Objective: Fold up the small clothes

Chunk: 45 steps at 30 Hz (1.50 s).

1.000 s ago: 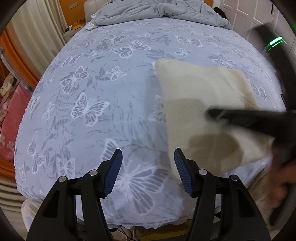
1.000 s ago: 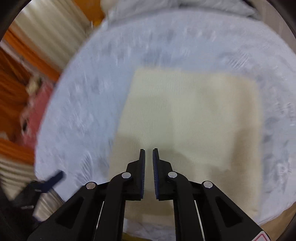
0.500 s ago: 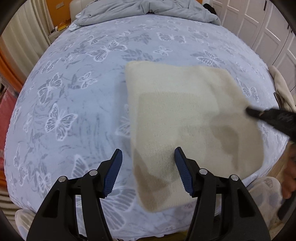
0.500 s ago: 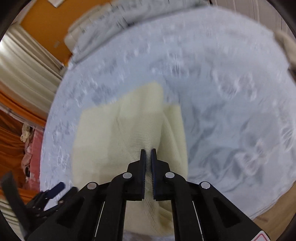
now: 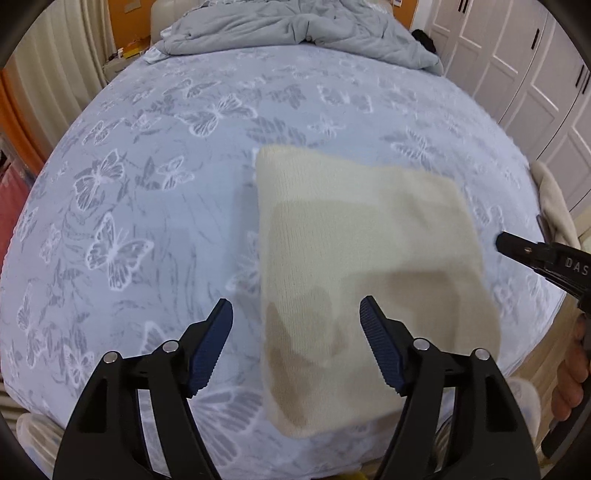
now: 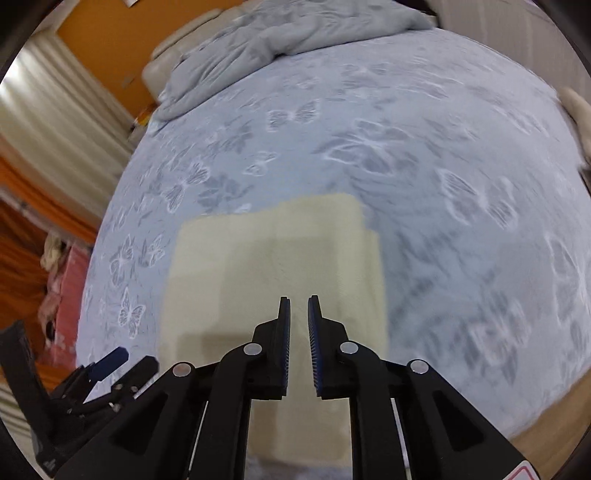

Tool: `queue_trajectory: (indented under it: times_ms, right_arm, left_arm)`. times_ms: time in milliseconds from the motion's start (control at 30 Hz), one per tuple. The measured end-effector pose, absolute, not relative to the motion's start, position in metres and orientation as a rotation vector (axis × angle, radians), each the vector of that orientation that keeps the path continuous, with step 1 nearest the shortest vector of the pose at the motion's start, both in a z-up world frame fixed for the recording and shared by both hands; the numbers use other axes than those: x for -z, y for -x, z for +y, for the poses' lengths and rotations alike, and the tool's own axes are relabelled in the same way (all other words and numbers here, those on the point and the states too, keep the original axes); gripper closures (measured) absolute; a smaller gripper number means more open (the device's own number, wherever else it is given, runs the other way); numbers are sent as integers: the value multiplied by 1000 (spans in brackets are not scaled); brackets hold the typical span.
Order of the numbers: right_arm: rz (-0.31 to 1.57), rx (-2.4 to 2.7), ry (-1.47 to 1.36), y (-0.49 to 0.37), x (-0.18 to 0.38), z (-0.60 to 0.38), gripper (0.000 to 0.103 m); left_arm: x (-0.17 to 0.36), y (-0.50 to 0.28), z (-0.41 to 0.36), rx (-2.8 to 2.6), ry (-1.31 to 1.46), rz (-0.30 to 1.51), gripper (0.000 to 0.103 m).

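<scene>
The left gripper [image 5: 295, 343] hangs over the bed, its jaws wide apart and just opened further, with nothing pinched between them. Below and ahead of it lies the cream knitted garment [image 5: 369, 266], folded into a flat rectangle on the pale blue bedsheet with white butterfly print [image 5: 147, 206]; the garment's near-left edge falls between the two blue pads. The right gripper [image 6: 299, 332] hovers above the same garment [image 6: 273, 266], jaws nearly pressed together with only a slim gap, and again nothing is caught in them. It peeks into the left wrist view at the far right [image 5: 517, 249], just beside the garment's right edge. Beyond both grippers, a crumpled grey duvet [image 5: 295, 29] is heaped at the far end of the bed.
</scene>
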State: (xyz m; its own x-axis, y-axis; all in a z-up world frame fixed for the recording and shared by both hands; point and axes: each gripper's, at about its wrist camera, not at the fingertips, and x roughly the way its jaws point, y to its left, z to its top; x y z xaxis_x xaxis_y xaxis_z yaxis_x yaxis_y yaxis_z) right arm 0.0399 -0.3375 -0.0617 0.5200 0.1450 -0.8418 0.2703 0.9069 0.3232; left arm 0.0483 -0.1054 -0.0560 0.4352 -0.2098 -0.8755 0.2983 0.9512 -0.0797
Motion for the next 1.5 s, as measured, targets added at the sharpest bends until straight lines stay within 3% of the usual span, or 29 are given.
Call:
queue_trajectory:
  times_ms: [133, 233, 400, 500, 567, 700, 767, 800, 833, 867, 900, 1100, 1200, 1267, 1333, 1367, 1433, 1500]
  right_arm:
    - [1253, 145, -346, -91, 142, -334, 103]
    - [1212, 135, -404, -87, 121, -340, 103]
    - [1118, 95, -440, -12, 69, -338, 98]
    - [1207, 111, -438, 17, 90, -330, 98]
    - [1293, 135, -399, 21, 134, -327, 102]
    - [1286, 145, -429, 19, 118, -332, 99]
    - [1208, 129, -448, 20, 92, -337, 78]
    - [1167, 136, -439, 20, 82, -340, 39]
    - [1109, 159, -415, 20, 74, -344, 9]
    - [1061, 167, -398, 17, 73, -349, 7]
    - [1057, 155, -393, 12, 75, -351, 7]
    - [1235, 56, -587, -35, 152, -368, 9]
    - [1219, 23, -721, -37, 170, -366, 6]
    - [1188, 17, -743, -39, 170, -364, 24]
    - [1160, -6, -751, -38, 162, -361, 59]
    - [1148, -5, -748, -38, 155, -360, 63]
    - [1106, -4, -739, -32, 134, -360, 68]
    - [1069, -3, -725, -20, 114, -353, 68]
  left_arm:
    - [75, -79, -125, 266, -169, 1095, 33]
    - [98, -95, -127, 257, -171, 1147, 26]
    - [77, -83, -103, 296, -81, 1145, 28]
    - [66, -60, -88, 310, -66, 1121, 28]
    - [73, -46, -87, 321, -80, 1147, 28]
    - [88, -36, -86, 302, -76, 1149, 27]
    - [76, -40, -83, 321, -33, 1163, 28]
    - [68, -42, -79, 339, 4, 1148, 27]
    - [62, -44, -76, 353, 36, 1129, 25]
    - [57, -49, -74, 365, 68, 1113, 14]
    - [55, -53, -75, 368, 92, 1109, 9]
    - [107, -97, -89, 387, 221, 1279, 9]
    - [134, -104, -97, 413, 251, 1352, 7]
    - [145, -105, -99, 427, 303, 1387, 7]
    - [145, -107, -98, 420, 331, 1395, 18]
    - [138, -105, -100, 418, 312, 1387, 23]
    - [126, -101, -102, 427, 279, 1367, 42]
    - [105, -92, -105, 452, 245, 1340, 48]
